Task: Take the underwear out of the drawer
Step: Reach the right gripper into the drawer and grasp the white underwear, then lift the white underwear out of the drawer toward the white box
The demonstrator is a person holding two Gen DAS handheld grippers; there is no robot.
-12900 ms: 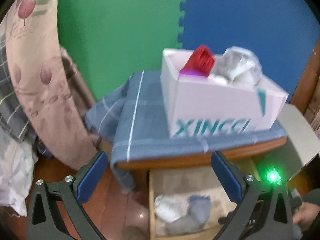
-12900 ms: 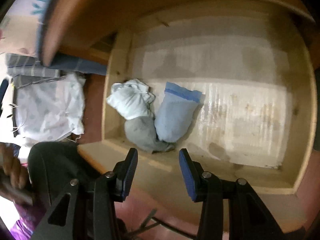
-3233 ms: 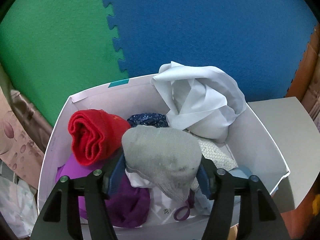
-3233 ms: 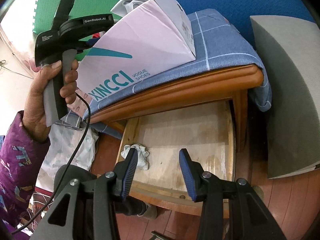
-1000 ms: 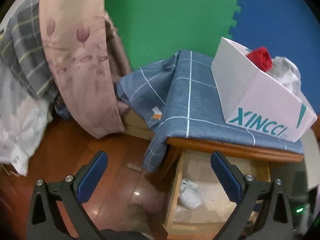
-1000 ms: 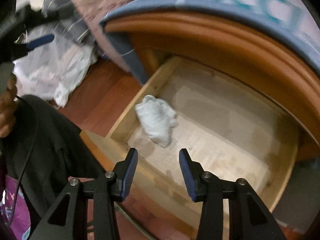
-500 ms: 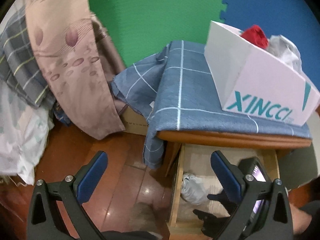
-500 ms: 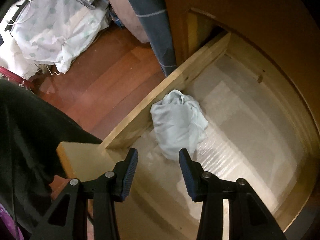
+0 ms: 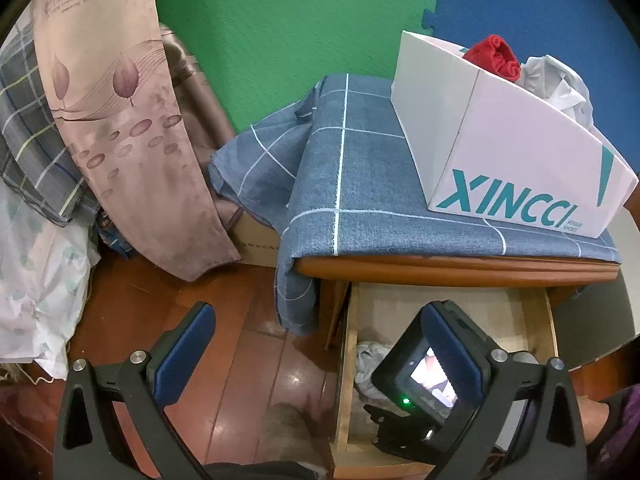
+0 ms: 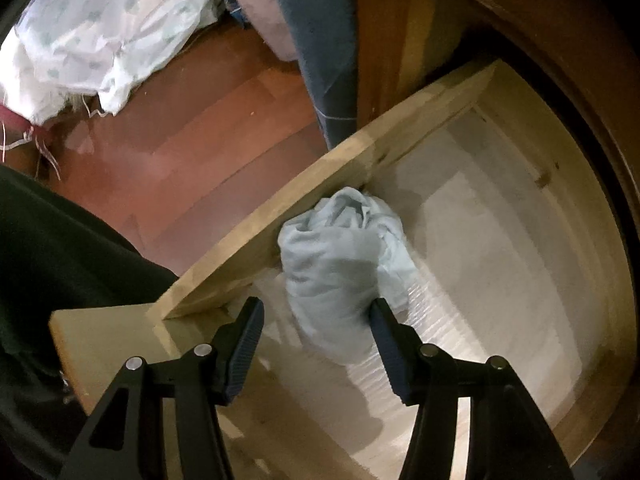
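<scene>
**Last bundle in the drawer, right gripper straddling it**

Left wrist view: our left gripper (image 9: 316,344) hangs spread wide and holds nothing, well above the drawer (image 9: 345,384), which stands pulled out under the cloth-covered stand. We judge it is kept back to leave room for the other hand. On the stand, above the drawer, sits one white box (image 9: 516,168) with a red roll and pale clothes showing over its rim; it looks to us like the place for what comes out. Inside the drawer we see one pale underwear (image 9: 366,364) bundle against the left wall, and the right gripper (image 9: 420,396) reaching down beside it.

Right wrist view: our right gripper (image 10: 316,340) is inside the drawer (image 10: 320,184), jaws apart at a middling width. The underwear (image 10: 340,260) lies pressed against the drawer's left wall, near the front corner. The right finger (image 10: 388,340) touches the bundle's near edge; the left finger stands clear of it, beside the wall. We judge the jaws are placed to take the cloth between them, with the wall leaving little space for the left finger. We count one bundle; the rest of the drawer floor shows bare liner. Nothing is gripped yet.
</scene>
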